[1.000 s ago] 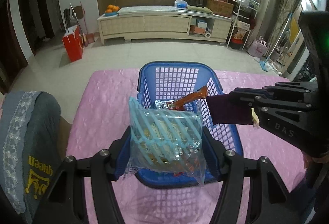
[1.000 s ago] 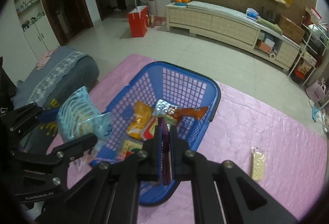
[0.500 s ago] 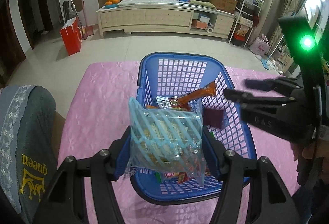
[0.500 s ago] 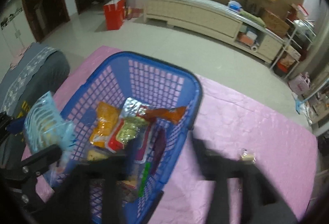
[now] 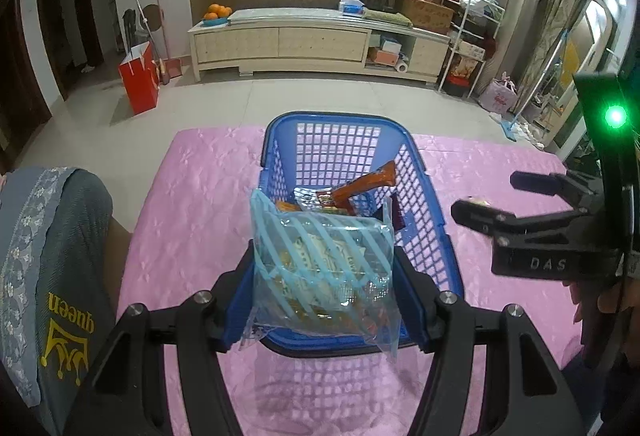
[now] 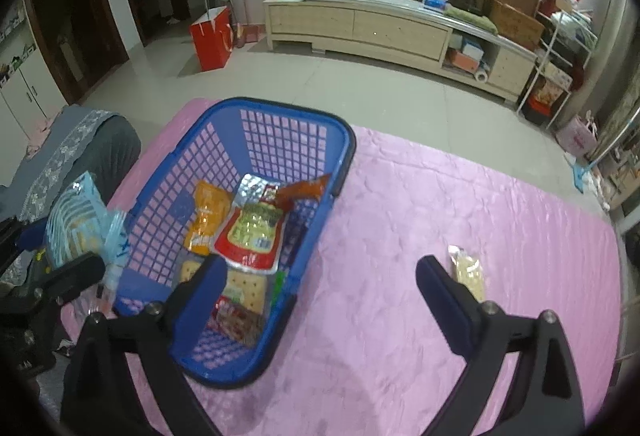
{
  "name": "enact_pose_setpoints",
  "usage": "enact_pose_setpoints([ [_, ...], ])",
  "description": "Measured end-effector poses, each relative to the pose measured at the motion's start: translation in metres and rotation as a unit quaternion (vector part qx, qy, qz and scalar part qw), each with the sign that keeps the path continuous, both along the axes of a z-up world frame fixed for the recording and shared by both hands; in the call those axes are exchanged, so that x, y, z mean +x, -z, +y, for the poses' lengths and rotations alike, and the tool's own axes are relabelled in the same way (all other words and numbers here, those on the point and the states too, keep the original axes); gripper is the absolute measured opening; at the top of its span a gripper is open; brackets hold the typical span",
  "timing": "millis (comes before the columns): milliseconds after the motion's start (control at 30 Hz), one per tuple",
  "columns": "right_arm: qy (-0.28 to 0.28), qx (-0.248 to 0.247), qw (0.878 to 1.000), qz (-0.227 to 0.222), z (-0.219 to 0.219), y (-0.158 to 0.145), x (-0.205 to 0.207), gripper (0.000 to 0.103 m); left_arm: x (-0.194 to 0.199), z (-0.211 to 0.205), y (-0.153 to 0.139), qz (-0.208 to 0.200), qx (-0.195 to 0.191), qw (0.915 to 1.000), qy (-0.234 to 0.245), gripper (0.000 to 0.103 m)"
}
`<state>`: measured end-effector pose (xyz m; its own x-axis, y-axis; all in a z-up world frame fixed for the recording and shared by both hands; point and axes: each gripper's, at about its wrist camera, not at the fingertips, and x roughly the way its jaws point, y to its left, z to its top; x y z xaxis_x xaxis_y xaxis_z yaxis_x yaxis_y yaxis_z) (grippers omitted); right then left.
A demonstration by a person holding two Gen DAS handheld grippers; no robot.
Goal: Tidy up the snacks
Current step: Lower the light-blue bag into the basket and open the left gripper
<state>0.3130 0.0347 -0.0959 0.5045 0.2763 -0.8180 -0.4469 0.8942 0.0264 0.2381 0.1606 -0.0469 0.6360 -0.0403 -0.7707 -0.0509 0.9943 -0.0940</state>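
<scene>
Pink quilted cloth point(image 6: 420, 276) covers the table, and on it stands a blue plastic basket point(image 6: 344, 140) with latticed walls. Inside the basket lie several packets: an orange snack bag point(image 6: 206, 220), a red-edged pouch with a green label point(image 6: 252, 232), a pale cracker pack point(image 6: 244, 286), a dark red wrapper point(image 6: 236, 318) near the front wall, and a long orange-brown stick pack point(image 5: 366, 184) leaning toward the right wall.

Over the basket's near rim, the left gripper point(image 5: 324, 288) is clamped on a clear bag with pale blue stripes point(image 5: 320, 260), one finger pressing each side of it; the bag hangs upright, above the rim rather than inside.

To the right of the basket, the right gripper point(image 6: 320, 280) is spread wide with nothing between its fingers; its left finger overlaps the basket's interior in the view, though whether it touches anything there is hard to say. Just beside its right finger a small pale snack packet point(image 6: 468, 270) lies alone on the cloth.
</scene>
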Motion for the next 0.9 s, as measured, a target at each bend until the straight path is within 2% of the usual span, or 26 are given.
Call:
enact_pose_setpoints([
  [333,0.012,0.029,1.000,-0.001,-0.019,0.002,-0.012,0.098,0.010,-0.017,0.005,-0.002,-0.005,0.9997,0.025,0.060],
  [667,0.017,0.022,1.000,0.007,-0.030,0.025,0.000,0.098,0.049,-0.026,0.037,0.031,-0.017,0.9988,0.034,0.061],
  [800,0.041,0.030,0.999,-0.010,-0.040,0.025,0.005,0.098,0.060,-0.027,0.045,0.036,-0.017,0.9987,0.032,0.061],
  [900,0.050,0.036,0.998,-0.003,-0.047,0.027,0.009,0.098,0.068,-0.027,0.049,0.046,-0.016,0.9985,0.023,0.063],
])
